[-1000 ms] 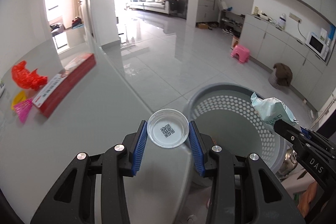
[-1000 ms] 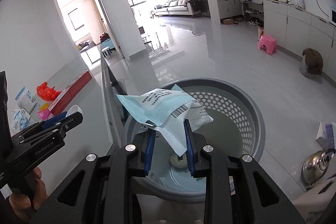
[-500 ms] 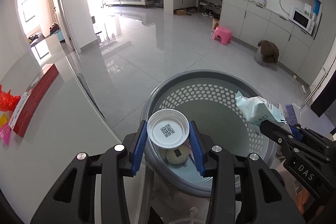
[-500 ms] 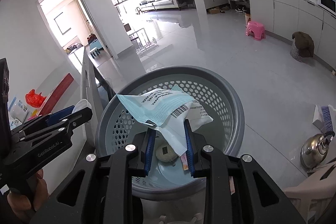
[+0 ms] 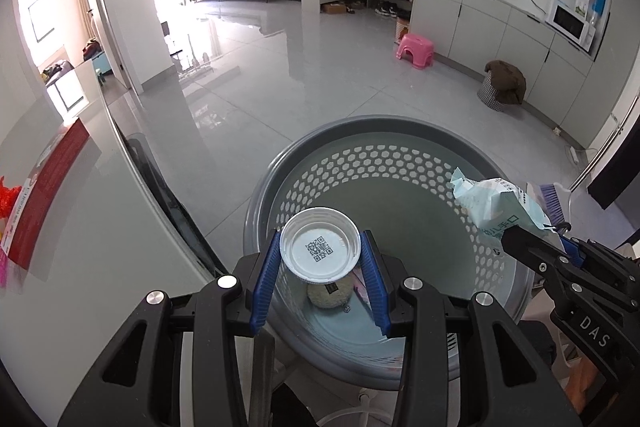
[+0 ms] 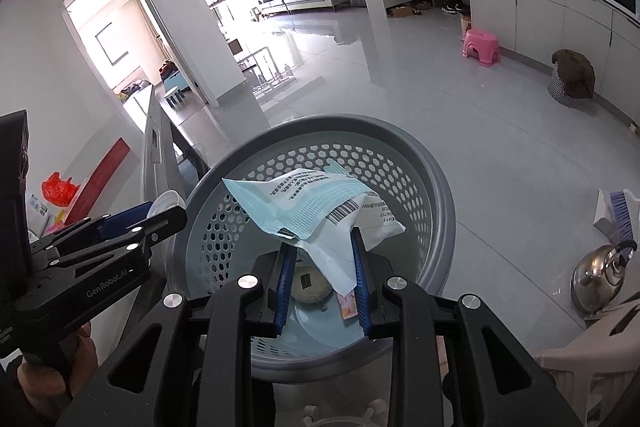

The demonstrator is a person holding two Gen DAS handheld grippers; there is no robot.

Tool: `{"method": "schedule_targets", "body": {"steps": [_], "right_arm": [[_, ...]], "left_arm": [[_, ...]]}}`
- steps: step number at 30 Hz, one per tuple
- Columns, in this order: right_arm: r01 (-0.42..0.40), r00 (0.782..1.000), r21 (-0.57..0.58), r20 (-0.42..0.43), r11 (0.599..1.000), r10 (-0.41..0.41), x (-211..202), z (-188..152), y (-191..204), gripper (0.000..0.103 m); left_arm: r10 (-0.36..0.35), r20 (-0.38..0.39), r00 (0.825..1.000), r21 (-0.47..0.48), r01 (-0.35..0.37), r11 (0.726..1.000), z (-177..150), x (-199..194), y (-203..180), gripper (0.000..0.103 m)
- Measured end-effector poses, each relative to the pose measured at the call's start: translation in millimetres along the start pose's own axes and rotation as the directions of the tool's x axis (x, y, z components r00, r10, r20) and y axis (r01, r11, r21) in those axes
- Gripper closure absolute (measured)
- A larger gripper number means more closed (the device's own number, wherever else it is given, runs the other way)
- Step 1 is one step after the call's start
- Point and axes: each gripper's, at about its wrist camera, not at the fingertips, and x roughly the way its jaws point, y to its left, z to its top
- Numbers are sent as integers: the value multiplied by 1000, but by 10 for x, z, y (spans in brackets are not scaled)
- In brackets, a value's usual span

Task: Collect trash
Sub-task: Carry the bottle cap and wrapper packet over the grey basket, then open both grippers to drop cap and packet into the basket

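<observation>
Item 1, left hand-held gripper (image 5: 320, 259): mine, closed on a white lid (image 5: 319, 251), pads pinching its rim on both sides, QR-coded face turned up toward the camera. It hangs over the bin (image 5: 400, 131), inside the near-left part of the rim.

Item 2, right hand-held gripper (image 6: 320, 263): mine, jaws narrow, clamped on the lower corner of a pale blue packet (image 6: 316, 207). Most of the packet stands proud of the pads, above the bin's middle.

Item 3, bin: grey, perforated wall, standing on the floor just past the worktop (image 5: 100, 227) edge. Already in it: a round beige lump (image 6: 310, 285) and a pink slip (image 6: 347, 305) on the bottom.

Item 4, still on the worktop, toward its far left edge: red box (image 5: 44, 195), red bag (image 6: 59, 189). Whether these count as trash I cannot tell.

Risks, as I judge them:
- Lid: held close to the near wall. If I let go with the hand-held gripper tilted back, it may strike the rim, bounce or roll off across the smooth floor.
- Packet: light and broad, gripped by one corner. On release it could flutter sideways, cling to a pad, or drape over the rim instead of dropping in.
- Both hand-held grippers share one opening; a sideways move of either could knock the other.
- Bin is light plastic; a nudge on its rim might tip or shift it.
</observation>
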Motion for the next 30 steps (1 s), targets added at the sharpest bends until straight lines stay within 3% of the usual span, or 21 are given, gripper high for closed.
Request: {"method": "schedule_targets", "body": {"steps": [26,28,29,30], "right_arm": [[-1,999,27,-37,1000,2,263,56,-37,75],[-3,999,28,-35,1000,4,272,70,-50,68],[0,1000,28,-30,1000,1,284,78,-54,55],[1,1000,28,-22,1000,0,272,79,-52,50]], "left_arm": [[-33,-39,999,9,33,999,74,156,-44,63],[-38,-40,998,-1,38,999,67,137,-23,54],[-43,-40,998,-8,43,999,75,130,-14,50],[-48,-36,998,-18,47,999,77,116,3,45]]}}
